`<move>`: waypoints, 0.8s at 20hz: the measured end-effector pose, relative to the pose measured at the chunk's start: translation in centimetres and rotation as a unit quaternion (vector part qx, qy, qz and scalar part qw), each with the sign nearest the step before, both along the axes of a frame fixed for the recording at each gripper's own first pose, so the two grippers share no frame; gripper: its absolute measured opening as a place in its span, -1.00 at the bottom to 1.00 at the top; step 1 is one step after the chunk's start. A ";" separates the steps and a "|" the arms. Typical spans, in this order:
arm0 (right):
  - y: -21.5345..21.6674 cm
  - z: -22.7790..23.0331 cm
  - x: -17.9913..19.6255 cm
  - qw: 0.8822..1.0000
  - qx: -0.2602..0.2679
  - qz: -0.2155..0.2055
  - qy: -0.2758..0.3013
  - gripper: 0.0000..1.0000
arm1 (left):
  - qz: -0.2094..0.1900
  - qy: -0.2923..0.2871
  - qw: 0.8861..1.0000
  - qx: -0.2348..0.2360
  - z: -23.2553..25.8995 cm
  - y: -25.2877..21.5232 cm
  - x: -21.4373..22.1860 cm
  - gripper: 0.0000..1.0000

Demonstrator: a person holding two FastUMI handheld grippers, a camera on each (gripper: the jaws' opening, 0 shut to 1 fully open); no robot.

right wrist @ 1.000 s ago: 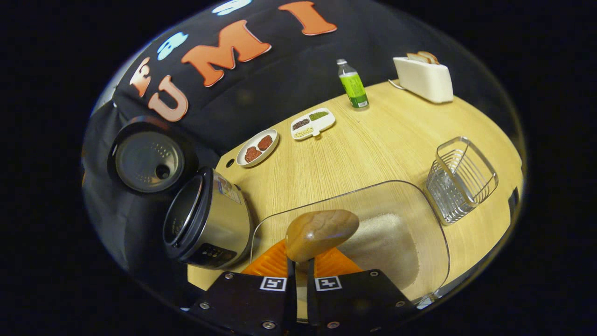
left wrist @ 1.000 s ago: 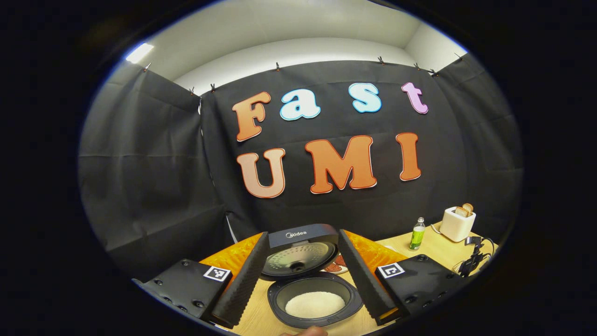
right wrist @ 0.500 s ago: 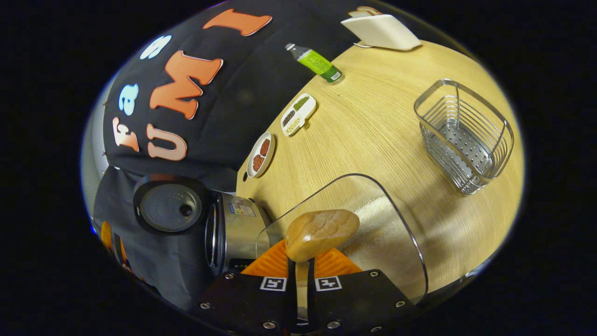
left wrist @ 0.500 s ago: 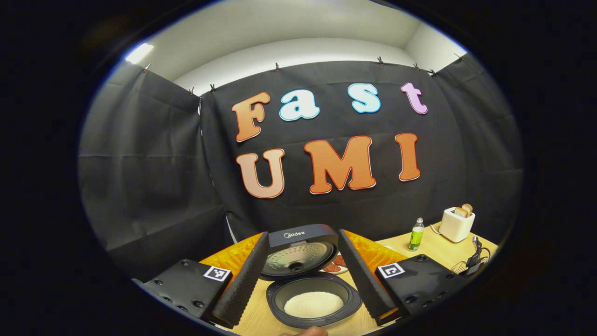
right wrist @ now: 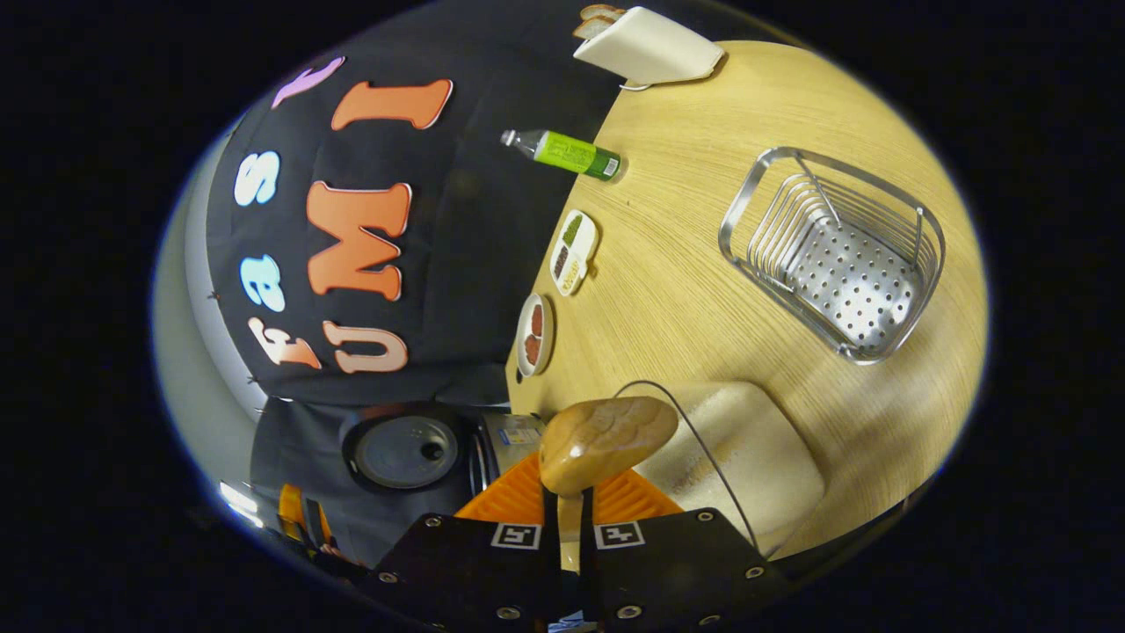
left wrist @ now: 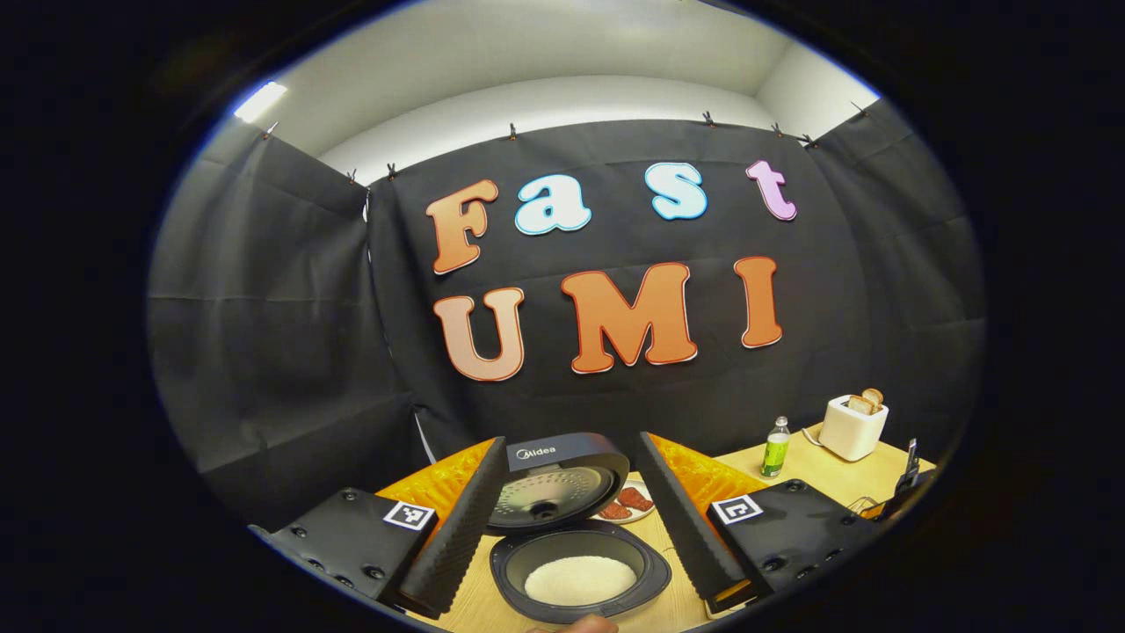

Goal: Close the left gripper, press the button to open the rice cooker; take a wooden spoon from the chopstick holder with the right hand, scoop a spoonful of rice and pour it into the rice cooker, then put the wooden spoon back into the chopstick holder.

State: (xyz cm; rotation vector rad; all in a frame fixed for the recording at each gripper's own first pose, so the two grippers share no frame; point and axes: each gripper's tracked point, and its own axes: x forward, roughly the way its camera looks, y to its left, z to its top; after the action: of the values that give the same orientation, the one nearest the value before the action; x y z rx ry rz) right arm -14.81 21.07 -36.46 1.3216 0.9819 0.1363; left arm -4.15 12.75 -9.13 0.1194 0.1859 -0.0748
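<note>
Left tool (left wrist: pixel 571 527) spread wide, gripping nothing, over the dark round rice cooker (left wrist: pixel 580 576): lid up, white rice in its pot. Right tool (right wrist: pixel 569 519) clenched on the brown wooden spoon (right wrist: pixel 606 440), whose bowl sits above the clear plastic tub of rice (right wrist: pixel 738 448). Beyond the tub, the steel wire chopstick holder (right wrist: pixel 835 255) stands bare inside on the light wooden desk (right wrist: pixel 685 264).
</note>
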 end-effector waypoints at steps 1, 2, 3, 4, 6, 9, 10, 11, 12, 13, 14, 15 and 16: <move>-0.6 1.0 0.5 1.000 0.013 -0.008 -0.008 -0.84 | 0.000 -0.001 1.000 -0.001 0.0 -0.1 0.0 0.80; -1.1 1.9 1.1 0.999 0.029 -0.017 -0.016 -0.84 | 0.000 -0.003 1.000 -0.002 0.2 -0.2 0.1 0.80; -1.3 3.0 1.7 0.998 0.050 -0.028 -0.025 -0.84 | 0.001 -0.004 1.000 -0.004 0.3 -0.2 0.2 0.80; -1.5 4.2 2.2 0.996 0.074 -0.040 -0.033 -0.84 | 0.002 -0.006 1.000 -0.005 0.3 -0.1 0.2 0.81; -1.4 6.4 3.5 0.990 0.119 -0.062 -0.048 -0.84 | 0.005 -0.009 1.000 -0.008 0.4 0.1 0.3 0.82; 0.3 9.1 5.2 0.981 0.172 -0.071 -0.060 -0.84 | 0.011 -0.012 1.000 -0.014 0.6 0.4 0.3 0.82; 1.3 10.1 5.6 0.979 0.183 -0.067 -0.064 -0.84 | 0.014 -0.013 1.000 -0.014 0.5 0.7 0.3 0.82; 2.1 10.6 6.1 0.978 0.189 -0.062 -0.066 -0.84 | 0.019 -0.016 1.000 -0.015 0.6 1.1 0.3 0.82; 3.1 11.2 6.6 0.977 0.193 -0.056 -0.067 -0.84 | 0.024 -0.017 0.999 -0.016 0.6 1.6 0.1 0.82; 4.2 11.7 7.2 0.977 0.195 -0.048 -0.067 -0.84 | 0.030 -0.017 0.999 -0.015 0.6 2.2 0.1 0.82; 5.5 12.4 7.8 0.978 0.194 -0.037 -0.068 -0.84 | 0.037 -0.016 0.999 -0.015 0.5 2.8 -0.1 0.82; 6.7 12.9 8.3 0.979 0.192 -0.025 -0.070 -0.84 | 0.044 -0.017 0.999 -0.014 0.5 3.5 -0.1 0.82; 7.9 13.4 8.6 0.980 0.187 -0.013 -0.071 -0.85 | 0.052 -0.019 0.998 -0.012 0.5 4.2 -0.2 0.82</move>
State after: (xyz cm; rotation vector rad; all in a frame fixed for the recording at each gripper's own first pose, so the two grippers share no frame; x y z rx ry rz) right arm -6.19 28.96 -23.11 1.6434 0.8419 0.4058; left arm -4.35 16.94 -8.65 0.0874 0.1538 0.0281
